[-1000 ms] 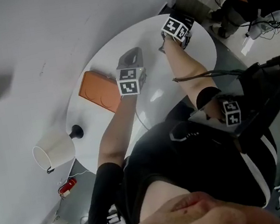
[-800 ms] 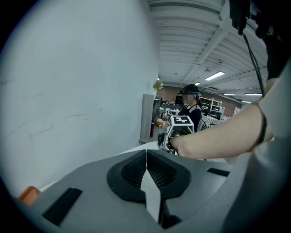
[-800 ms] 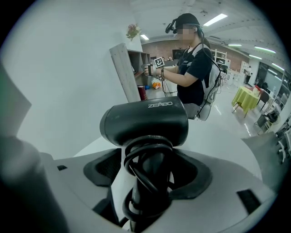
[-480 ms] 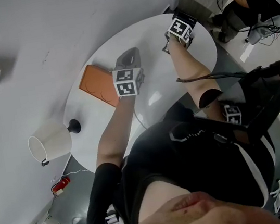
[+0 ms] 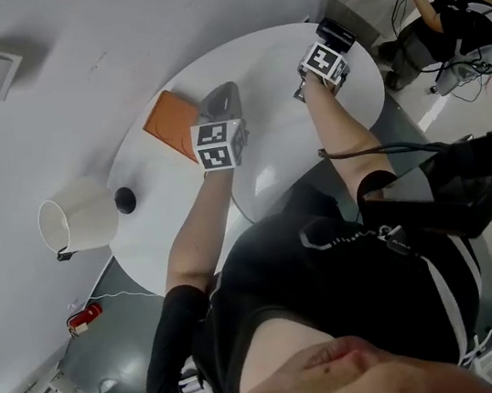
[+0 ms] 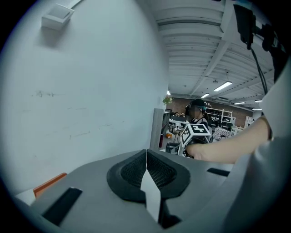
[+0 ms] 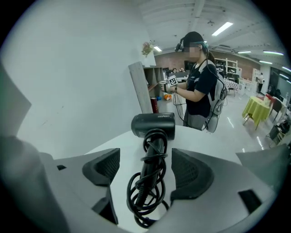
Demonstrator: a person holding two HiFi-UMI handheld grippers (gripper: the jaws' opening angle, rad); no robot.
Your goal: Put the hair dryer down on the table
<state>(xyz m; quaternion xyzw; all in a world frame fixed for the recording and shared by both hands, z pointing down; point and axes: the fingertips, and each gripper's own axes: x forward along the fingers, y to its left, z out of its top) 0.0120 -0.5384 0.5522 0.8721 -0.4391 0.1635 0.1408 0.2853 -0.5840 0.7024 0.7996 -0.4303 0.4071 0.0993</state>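
Note:
The black hair dryer (image 7: pixel 153 125) lies on the round white table (image 7: pixel 213 141), its cord wound around the handle. My right gripper (image 7: pixel 148 170) is open, with the handle in the gap between its pads and neither pad touching it. In the head view the right gripper (image 5: pixel 331 46) is at the table's far right edge, and the hair dryer (image 5: pixel 338 34) shows just beyond it. My left gripper (image 5: pixel 224 102) hovers over the table's middle. In its own view the left gripper (image 6: pixel 146 170) is shut with nothing between its jaws.
An orange book (image 5: pixel 172 119) lies on the table (image 5: pixel 273 131) left of the left gripper. A lamp with a white shade (image 5: pixel 79 222) stands at the near left rim. Beyond the table are a grey pillar (image 7: pixel 141 88) and a person (image 7: pixel 200 86) holding other grippers.
The head view has swung slightly, so the table and lamp sit a little differently in frame. Both grippers keep about the same places over the table.

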